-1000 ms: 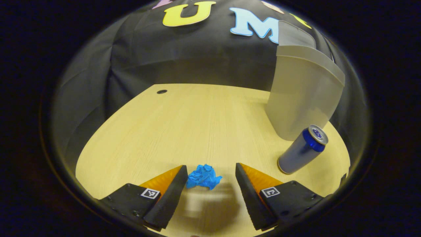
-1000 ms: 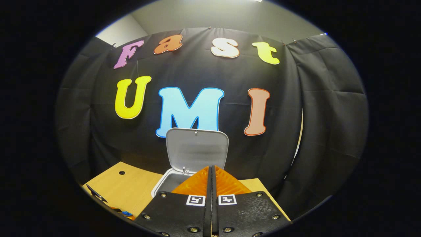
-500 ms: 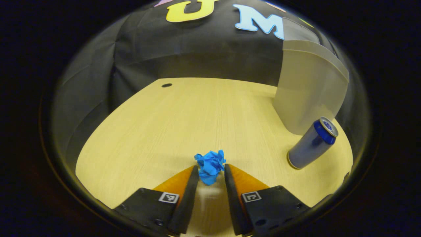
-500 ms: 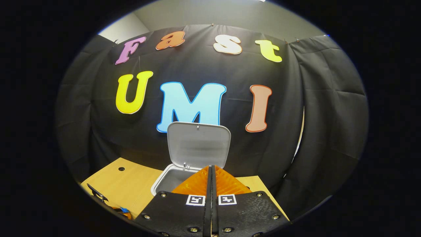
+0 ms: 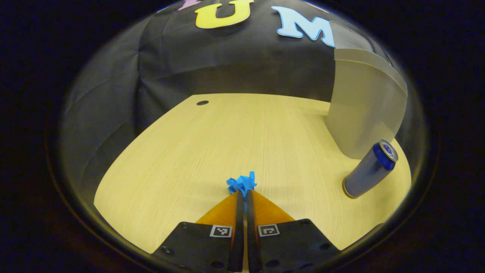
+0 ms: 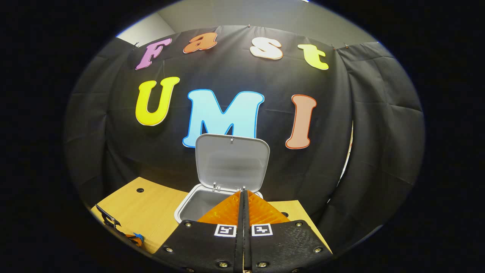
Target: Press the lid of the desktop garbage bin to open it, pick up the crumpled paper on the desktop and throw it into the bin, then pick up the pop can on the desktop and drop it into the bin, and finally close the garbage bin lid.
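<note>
In the left gripper view, my left gripper [image 5: 242, 193] is shut on the blue crumpled paper [image 5: 241, 183], which sticks out past the fingertips just above the wooden desk [image 5: 212, 151]. The grey bin [image 5: 363, 110] stands at the right, and a blue-topped pop can [image 5: 369, 170] stands upright in front of it. In the right gripper view, my right gripper [image 6: 244, 192] is shut on nothing and hangs over the bin's near edge. The bin's white lid [image 6: 231, 161] stands up open above the bin opening [image 6: 202, 201]. The left gripper [image 6: 130, 238] with the blue paper appears small at the lower left.
A small dark hole [image 5: 202, 102] marks the desk's far left corner. Black cloth wall [image 6: 341, 132] closes the back and sides. The desk [image 6: 140, 210] stretches left of the bin.
My left gripper's fingers have closed from wide apart onto the blue paper, squeezing it narrow. The right gripper has risen slightly, staying shut above the open bin.
</note>
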Demonstrator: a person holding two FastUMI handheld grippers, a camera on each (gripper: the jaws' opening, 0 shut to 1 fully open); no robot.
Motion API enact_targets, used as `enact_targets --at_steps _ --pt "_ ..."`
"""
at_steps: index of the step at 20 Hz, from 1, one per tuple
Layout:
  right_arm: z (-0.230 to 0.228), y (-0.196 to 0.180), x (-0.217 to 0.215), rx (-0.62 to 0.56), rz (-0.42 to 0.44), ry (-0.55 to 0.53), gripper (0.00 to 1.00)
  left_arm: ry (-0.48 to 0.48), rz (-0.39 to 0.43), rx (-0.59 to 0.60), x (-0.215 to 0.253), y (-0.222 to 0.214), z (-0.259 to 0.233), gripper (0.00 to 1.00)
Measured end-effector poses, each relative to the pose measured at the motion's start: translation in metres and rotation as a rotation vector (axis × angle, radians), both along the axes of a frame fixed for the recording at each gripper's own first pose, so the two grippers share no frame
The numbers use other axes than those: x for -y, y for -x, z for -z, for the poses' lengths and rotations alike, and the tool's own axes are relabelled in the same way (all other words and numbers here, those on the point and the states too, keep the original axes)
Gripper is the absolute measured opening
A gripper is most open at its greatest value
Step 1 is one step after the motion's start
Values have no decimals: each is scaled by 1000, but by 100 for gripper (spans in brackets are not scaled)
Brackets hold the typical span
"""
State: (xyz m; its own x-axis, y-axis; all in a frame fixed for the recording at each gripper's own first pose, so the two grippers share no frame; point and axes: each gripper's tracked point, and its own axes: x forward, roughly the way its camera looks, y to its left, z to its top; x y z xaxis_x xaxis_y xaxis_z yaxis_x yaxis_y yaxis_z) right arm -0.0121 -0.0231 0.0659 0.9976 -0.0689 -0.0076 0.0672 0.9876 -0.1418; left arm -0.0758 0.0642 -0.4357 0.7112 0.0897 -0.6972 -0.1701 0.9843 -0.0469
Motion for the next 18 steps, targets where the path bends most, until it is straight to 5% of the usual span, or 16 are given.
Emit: enact_targets --at_steps 7,18 --pt "5 3 0 -5 -2 5 0 -32 17 56 -3 -18 -28 11" --pt "25 19 15 -11 24 -17 0 -54 169 355 51 -122 -176 10"
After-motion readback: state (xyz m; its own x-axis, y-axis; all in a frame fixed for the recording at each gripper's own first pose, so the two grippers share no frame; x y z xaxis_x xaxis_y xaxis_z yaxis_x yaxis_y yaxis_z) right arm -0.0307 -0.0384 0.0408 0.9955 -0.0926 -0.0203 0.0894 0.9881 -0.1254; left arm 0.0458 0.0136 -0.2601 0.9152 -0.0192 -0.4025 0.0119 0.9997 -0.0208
